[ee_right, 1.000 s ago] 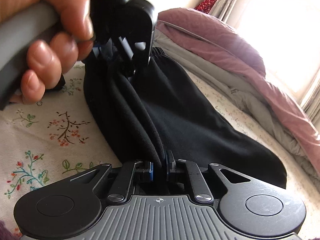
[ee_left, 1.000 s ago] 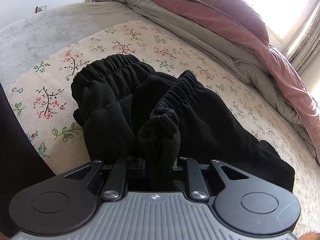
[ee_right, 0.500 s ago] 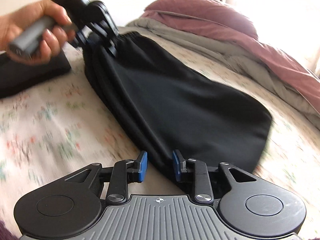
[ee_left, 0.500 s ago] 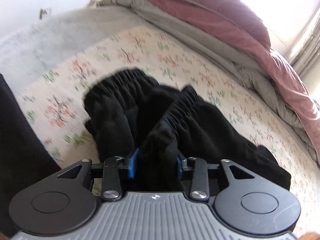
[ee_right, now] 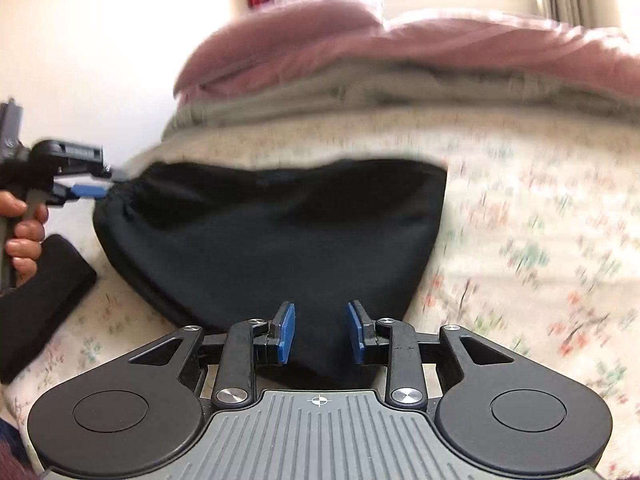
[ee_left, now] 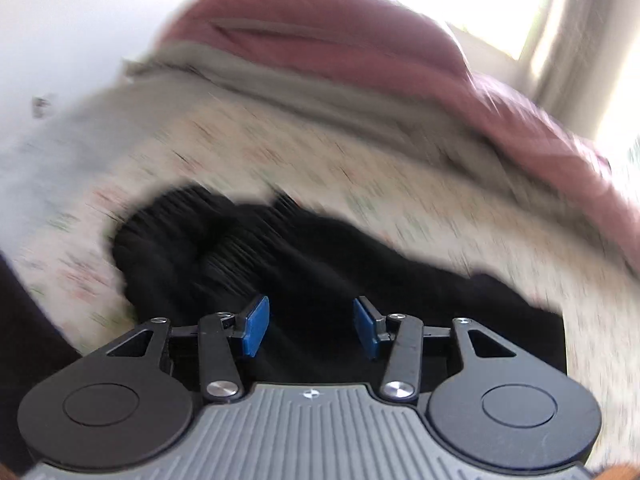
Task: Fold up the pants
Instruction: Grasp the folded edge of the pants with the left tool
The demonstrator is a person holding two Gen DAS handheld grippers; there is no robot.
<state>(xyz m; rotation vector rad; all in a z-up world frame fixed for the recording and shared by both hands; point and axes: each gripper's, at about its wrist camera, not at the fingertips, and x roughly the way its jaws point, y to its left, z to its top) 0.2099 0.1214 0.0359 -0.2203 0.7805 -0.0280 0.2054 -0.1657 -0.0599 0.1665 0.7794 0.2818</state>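
Right gripper [ee_right: 321, 332]: blue-padded fingers [ee_right: 286, 333] spread apart, nothing pinched, held low over the near edge of the black pants [ee_right: 280, 240]. Left gripper [ee_left: 310, 326]: fingers [ee_left: 255, 325] likewise released, dark cloth seen in the gap but not gripped. In the right view the left gripper [ee_right: 94, 186] is seen at the elastic waistband [ee_right: 124, 196], tips just at the gathered edge; contact cannot be judged through the blur.

The pants are laid on the floral bedsheet [ee_right: 540, 240], already doubled into a broad, roughly flat panel. The waistband end looks bunched and ridged in the left view [ee_left: 224, 248], so the fold is judged not yet tidy.

Step in hand, as judged: release after a fold, re-grip for the next one. To be done well: both layers should be pinched together at the edge, corners matched, cloth lifted just off the sheet and carried over evenly, the bunched waistband smoothed first. Thick fleece-like fabric is expected to slip or sag if only the top layer is taken.

Around: a dark folded item [ee_right: 44, 292] lies just beside the pants on the left, near the holding hand [ee_right: 24, 236]; it could be snagged. Farther off, a grey blanket [ee_right: 360, 92] and pink duvet [ee_right: 400, 44] are heaped along the bed, well apart from the work. Window glare behind. Both views are motion-blurred.
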